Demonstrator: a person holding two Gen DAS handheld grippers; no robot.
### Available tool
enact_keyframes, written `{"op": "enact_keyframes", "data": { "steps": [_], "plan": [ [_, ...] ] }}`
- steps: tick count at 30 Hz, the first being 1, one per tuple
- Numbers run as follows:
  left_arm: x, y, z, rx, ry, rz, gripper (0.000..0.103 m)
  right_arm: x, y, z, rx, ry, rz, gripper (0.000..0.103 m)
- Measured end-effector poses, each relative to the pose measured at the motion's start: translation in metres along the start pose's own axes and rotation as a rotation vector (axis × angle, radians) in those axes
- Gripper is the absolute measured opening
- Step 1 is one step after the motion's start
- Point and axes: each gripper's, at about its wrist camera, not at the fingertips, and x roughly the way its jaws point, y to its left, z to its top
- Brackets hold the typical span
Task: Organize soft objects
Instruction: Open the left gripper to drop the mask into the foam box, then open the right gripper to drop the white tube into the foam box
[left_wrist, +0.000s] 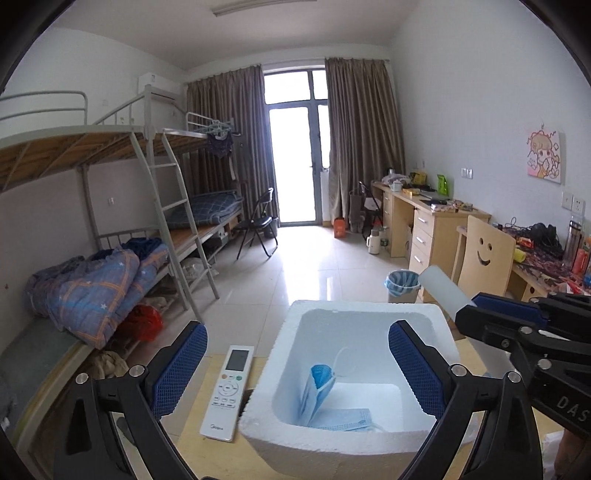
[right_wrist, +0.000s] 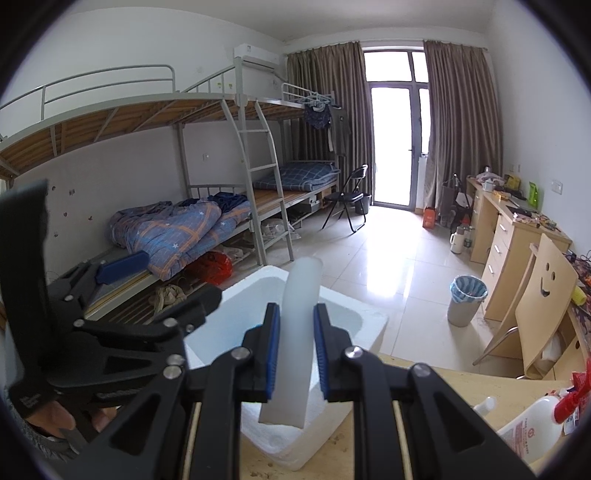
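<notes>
The left gripper (left_wrist: 297, 363) has fingers spread wide and empty over the white foam box (left_wrist: 369, 310) on the wooden surface (left_wrist: 192, 443), which holds two blue face masks (left_wrist: 319, 387). The right gripper (right_wrist: 295, 350) fingers clench a translucent white strip (right_wrist: 295, 332) above the box.

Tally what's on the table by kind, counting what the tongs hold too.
Foam box: 1
Face masks: 2, inside the box
Remote control: 1
White foam strip: 1, held in the right tongs
White bottle: 1
Total: 6
</notes>
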Motion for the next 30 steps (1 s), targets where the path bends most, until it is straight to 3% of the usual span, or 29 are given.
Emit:
{"op": "enact_keyframes", "data": {
  "steps": [13,22,24,28,30],
  "plan": [
    [-0.017,0.025,-0.005,-0.02,-0.024,0.051,0.099,0.028,0.01,-0.003,-0.008,0.045,0.024,0.022],
    [-0.02,0.028,-0.007,-0.027,-0.029,0.054,0.099,0.033,0.017,-0.007,-0.048,0.039,-0.019,0.022],
    [-0.02,0.028,-0.007,-0.033,-0.032,0.057,0.099,0.038,0.014,-0.006,-0.04,0.048,-0.026,0.027],
    [-0.021,0.028,-0.01,-0.032,-0.029,0.056,0.099,0.042,0.011,-0.009,-0.051,0.056,-0.046,0.064],
    [-0.021,0.028,-0.01,-0.028,-0.03,0.054,0.099,0.037,0.012,-0.009,-0.056,0.035,-0.059,0.072]
  ]
}}
